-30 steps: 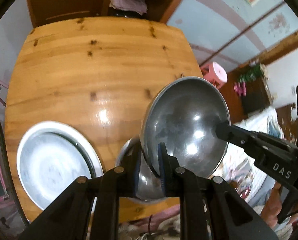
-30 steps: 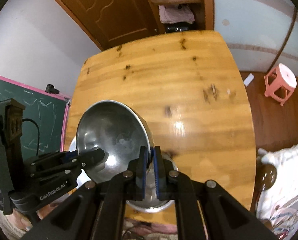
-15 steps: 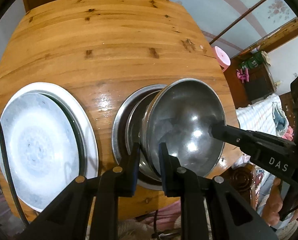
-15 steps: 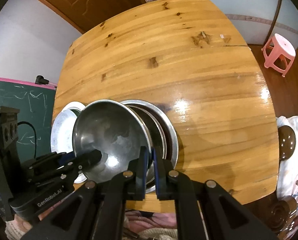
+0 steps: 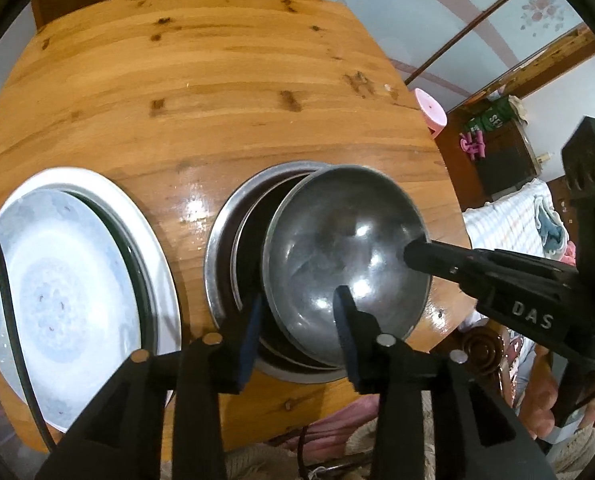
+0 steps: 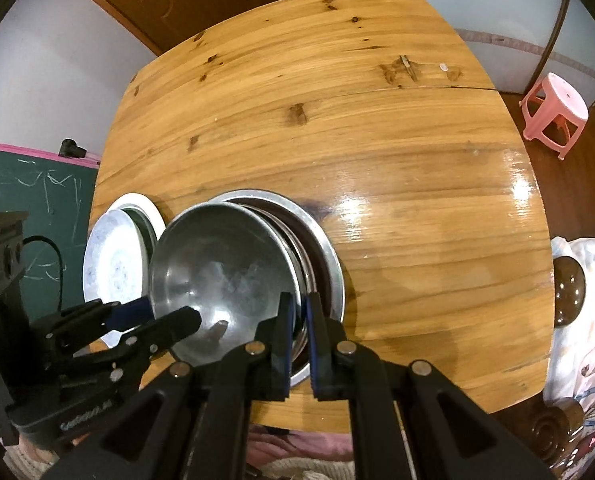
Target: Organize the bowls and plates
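Note:
A small steel bowl (image 5: pixel 345 252) lies tilted in a stack of larger steel bowls (image 5: pixel 225 240) on the wooden table (image 5: pixel 201 92). My left gripper (image 5: pixel 297 312) is open, its fingers either side of the bowl's near rim. My right gripper (image 6: pixel 300 312) is shut on the small bowl's (image 6: pixel 221 276) right rim, over the stack (image 6: pixel 325 248). It also shows in the left wrist view (image 5: pixel 413 256). A stack of white plates (image 5: pixel 57 280) lies left of the bowls; it also shows in the right wrist view (image 6: pixel 113 256).
The far half of the table (image 6: pixel 337 100) is bare wood. A pink stool (image 6: pixel 553 112) stands on the floor to the right. A green chalkboard (image 6: pixel 25 200) stands left of the table. A dark chair post (image 6: pixel 569 292) is at the near right edge.
Both grippers lowered the small bowl into the bowl stack. My left gripper, shut on the rim before, has opened. The right one still grips it.

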